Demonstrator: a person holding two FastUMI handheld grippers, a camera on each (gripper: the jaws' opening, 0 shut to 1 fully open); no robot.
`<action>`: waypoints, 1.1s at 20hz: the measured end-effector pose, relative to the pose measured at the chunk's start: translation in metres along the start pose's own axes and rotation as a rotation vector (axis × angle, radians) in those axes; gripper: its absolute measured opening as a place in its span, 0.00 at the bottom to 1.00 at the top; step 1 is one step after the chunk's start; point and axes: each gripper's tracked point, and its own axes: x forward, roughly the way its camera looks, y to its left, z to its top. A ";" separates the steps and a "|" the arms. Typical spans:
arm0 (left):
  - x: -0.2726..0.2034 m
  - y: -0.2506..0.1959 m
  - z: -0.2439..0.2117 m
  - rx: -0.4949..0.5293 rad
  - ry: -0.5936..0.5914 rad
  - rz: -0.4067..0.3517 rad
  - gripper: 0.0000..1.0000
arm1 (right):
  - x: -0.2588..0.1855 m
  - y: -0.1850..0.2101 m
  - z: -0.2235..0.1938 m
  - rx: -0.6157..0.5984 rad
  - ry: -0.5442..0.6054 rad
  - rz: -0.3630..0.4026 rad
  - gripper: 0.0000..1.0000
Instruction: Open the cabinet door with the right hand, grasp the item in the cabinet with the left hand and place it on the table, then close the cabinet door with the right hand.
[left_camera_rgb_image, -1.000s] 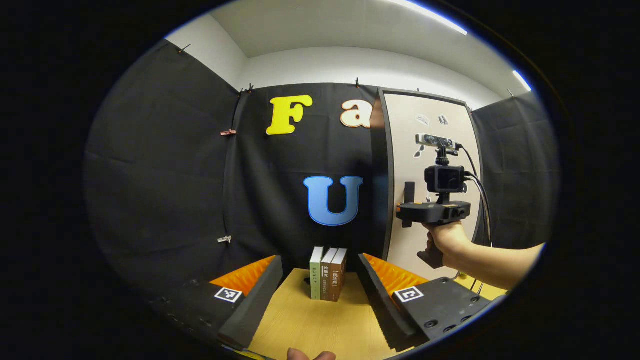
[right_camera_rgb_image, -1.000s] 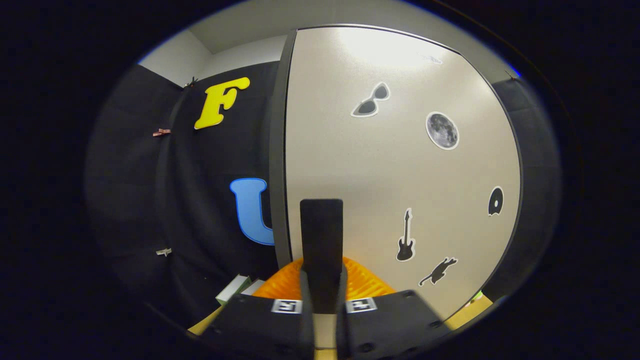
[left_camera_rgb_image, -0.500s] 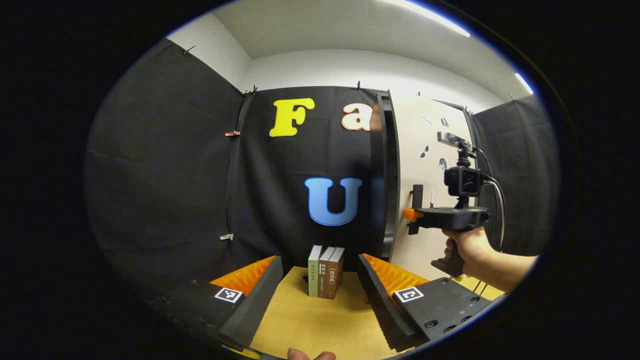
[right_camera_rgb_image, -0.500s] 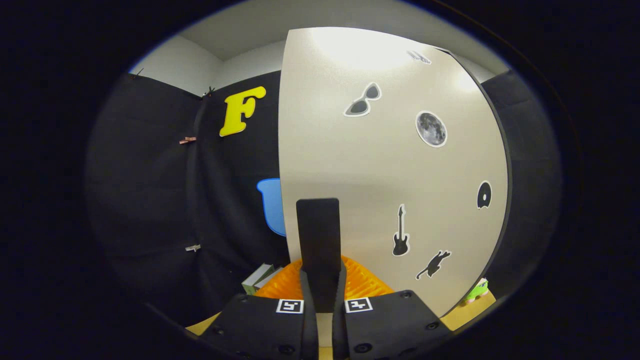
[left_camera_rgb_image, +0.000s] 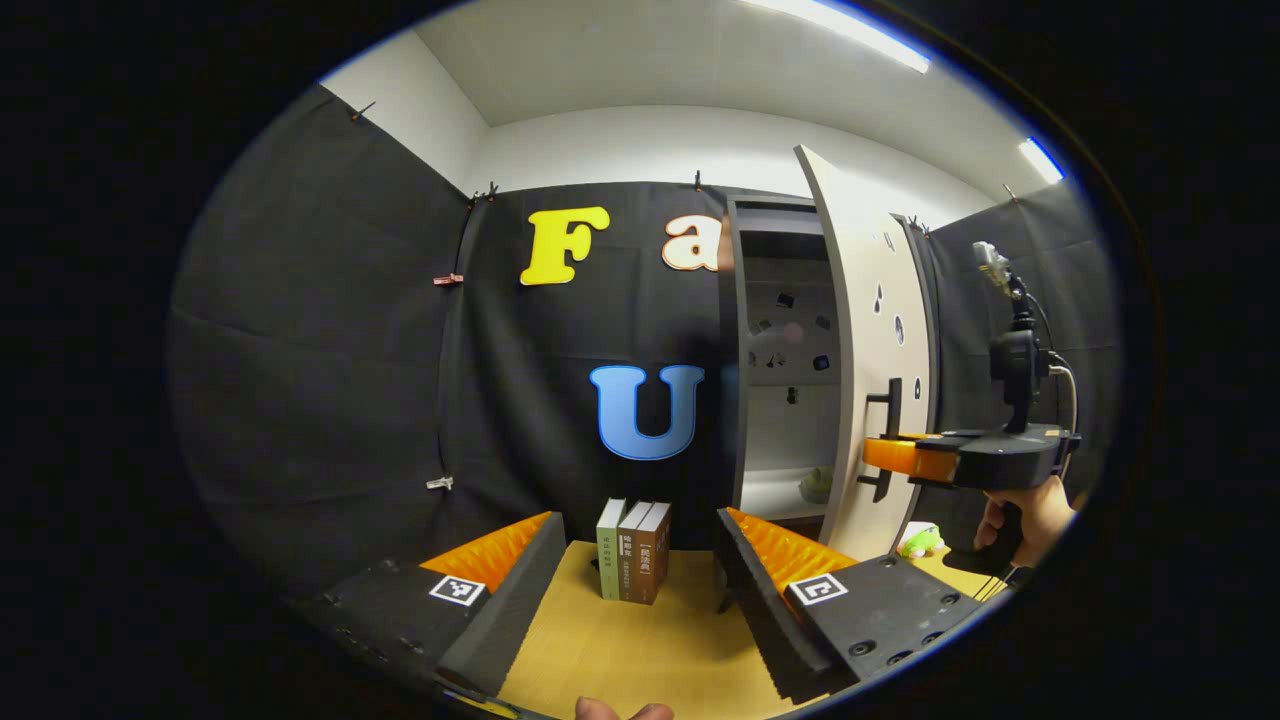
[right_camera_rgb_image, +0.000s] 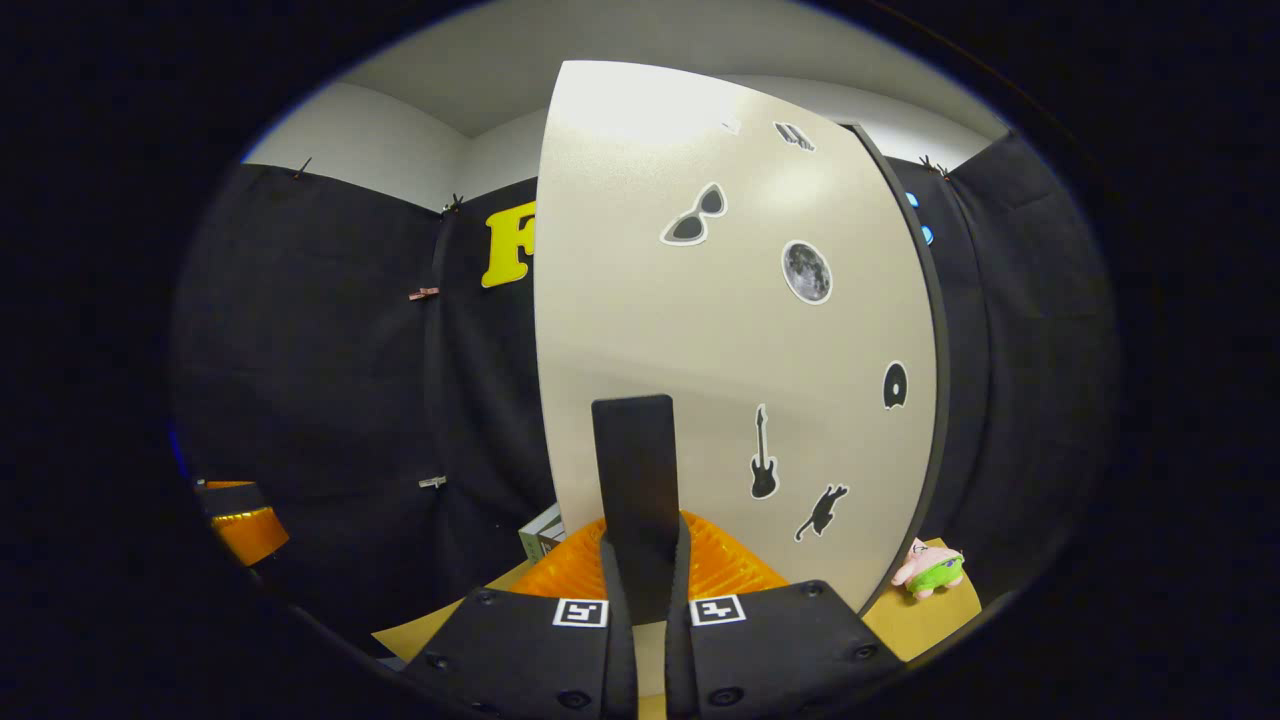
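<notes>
Black cloth walls close in a booth with a wooden table (left_camera_rgb_image: 640, 640), on which three books (left_camera_rgb_image: 632, 562) stand upright near the back. Beside them stands the cabinet (left_camera_rgb_image: 778, 370), its door (right_camera_rgb_image: 730, 340) swung partly open. The right gripper (right_camera_rgb_image: 640, 560) is clamped on the door's dark handle (right_camera_rgb_image: 634, 470), both fingers pressed against it. The left gripper (left_camera_rgb_image: 640, 590) hangs over the table with its jaws spread wide and nothing between them. A small pale item (left_camera_rgb_image: 818, 484) sits on the cabinet's lower shelf, too dim to identify. A small plush toy (right_camera_rgb_image: 930, 568) lies on the table just past the door's hinge side. The step in hand looks like door opening; it probably goes best if the right hand follows the door's arc around the hinge rather than pulling straight, keeping the grip square until the gap is wide enough for the left gripper to enter cleanly.
</notes>
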 end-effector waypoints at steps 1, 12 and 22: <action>0.002 -0.005 0.002 0.005 -0.001 -0.007 0.94 | -0.006 -0.003 0.001 0.006 0.000 -0.004 0.15; 0.017 -0.052 0.008 0.012 -0.012 -0.090 0.92 | -0.049 -0.042 0.010 -0.010 -0.028 -0.121 0.14; 0.033 -0.100 0.011 0.004 -0.016 -0.182 0.94 | -0.072 -0.084 0.019 -0.017 -0.067 -0.293 0.16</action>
